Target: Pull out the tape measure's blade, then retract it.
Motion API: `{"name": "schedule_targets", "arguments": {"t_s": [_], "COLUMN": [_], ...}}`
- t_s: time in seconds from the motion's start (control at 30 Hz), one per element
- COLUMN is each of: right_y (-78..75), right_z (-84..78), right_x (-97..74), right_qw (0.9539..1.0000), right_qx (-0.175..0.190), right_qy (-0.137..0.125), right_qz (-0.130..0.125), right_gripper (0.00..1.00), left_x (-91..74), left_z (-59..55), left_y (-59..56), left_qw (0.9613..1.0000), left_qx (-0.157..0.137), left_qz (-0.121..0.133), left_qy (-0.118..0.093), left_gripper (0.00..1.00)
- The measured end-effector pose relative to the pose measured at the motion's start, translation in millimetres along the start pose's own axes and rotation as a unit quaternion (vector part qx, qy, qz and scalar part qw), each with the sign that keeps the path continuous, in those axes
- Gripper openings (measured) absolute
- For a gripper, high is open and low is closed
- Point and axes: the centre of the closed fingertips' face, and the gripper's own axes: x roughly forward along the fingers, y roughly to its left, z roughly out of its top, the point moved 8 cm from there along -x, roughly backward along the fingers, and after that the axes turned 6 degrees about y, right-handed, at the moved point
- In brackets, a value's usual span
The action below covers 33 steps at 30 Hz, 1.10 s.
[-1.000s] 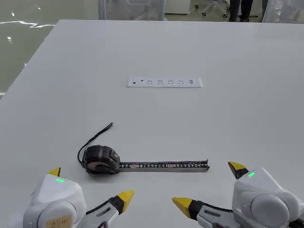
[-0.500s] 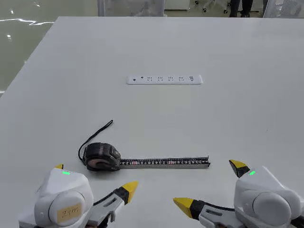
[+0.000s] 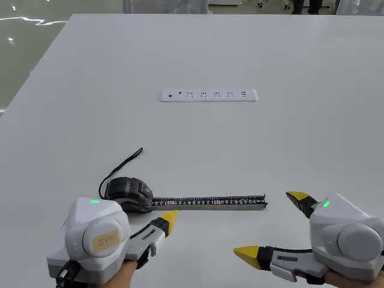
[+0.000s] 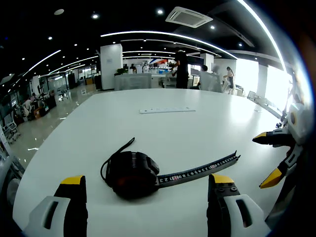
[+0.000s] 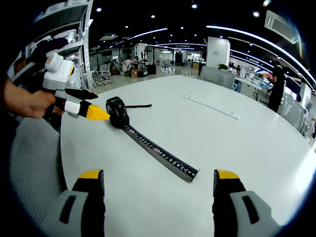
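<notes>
**A:** Where does the tape measure sit?

**B:** Flat on the white desk, with its blade drawn out along the surface from the case. A black strap curls away behind the case, and a power strip lies well beyond it.

**A:** And the left claw?

**B:** Its jaws are spread wide and hold nothing. Its own view has the whole case lying just ahead, between the two jaws. In the head view the claw's white body covers the near edge of the case and one jaw.

**A:** Does it touch the case?

**B:** I cannot tell. The right gripper view puts one jaw's yellow end just beside the case and shows the hand that carries the claw. The contact is too small to judge.

**A:** The right claw?

**B:** Also agape and empty, near the blade's free end but apart from it. The blade's numerals are too fine to read.
</notes>
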Motion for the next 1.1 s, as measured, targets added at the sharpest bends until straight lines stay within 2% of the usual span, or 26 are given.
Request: {"name": "schedule_targets", "arguments": {"t_s": [0.17, 0.3, 0.43, 0.5, 0.7, 0.77, 0.9, 0.93, 1.03, 1.07, 1.1], "right_y": [-13.1, -26.3, -37.9, -44.4, -57.1, -60.3, -66.7, -68.3, -75.7, -77.3, -78.2], "right_z": [-3.2, -4.0, -3.3, -3.0, -2.1, -2.1, -0.6, -0.6, -1.7, -2.2, -2.8], "right_x": [3.5, 7.4, 11.4, 14.3, 23.8, 26.9, 34.2, 36.5, 44.1, 46.0, 47.4], "right_qw": [0.9985, 0.9938, 0.9899, 0.9862, 0.9769, 0.9717, 0.9654, 0.9624, 0.9565, 0.9561, 0.9532], "right_qx": [-0.035, -0.080, -0.104, -0.128, -0.163, -0.182, -0.199, -0.208, -0.222, -0.221, -0.225], "right_qy": [0.007, 0.015, 0.023, 0.026, 0.039, 0.048, 0.050, 0.054, 0.066, 0.067, 0.074], "right_qz": [0.040, 0.075, 0.093, 0.102, 0.132, 0.142, 0.161, 0.166, 0.178, 0.180, 0.187], "right_gripper": [0.86, 0.78, 0.72, 0.69, 0.57, 0.54, 0.47, 0.46, 0.40, 0.38, 0.37], "left_x": [9.5, 17.8, 26.1, 30.1, 39.3, 41.9, 45.7, 46.7, 48.1, 48.4, 48.8], "left_z": [-2.1, -3.2, -3.5, -2.7, 0.7, 1.2, 1.7, 1.4, 0.5, 0.2, -0.2], "left_y": [0.2, 4.9, 8.6, 9.5, 10.0, 10.4, 10.1, 9.7, 10.7, 11.0, 11.6], "left_qw": [0.9999, 0.9996, 0.9991, 0.9989, 0.9986, 0.9985, 0.9983, 0.9982, 0.9980, 0.9979, 0.9977], "left_qx": [-0.003, -0.016, -0.025, -0.027, -0.029, -0.030, -0.033, -0.033, -0.034, -0.035, -0.036], "left_qz": [0.008, 0.020, 0.030, 0.034, 0.038, 0.040, 0.039, 0.038, 0.041, 0.042, 0.045], "left_qy": [0.005, 0.010, 0.016, 0.016, 0.022, 0.024, 0.030, 0.032, 0.034, 0.034, 0.035], "left_gripper": [1.00, 0.99, 0.98, 0.97, 0.95, 0.94, 0.94, 0.94, 0.92, 0.92, 0.91]}}
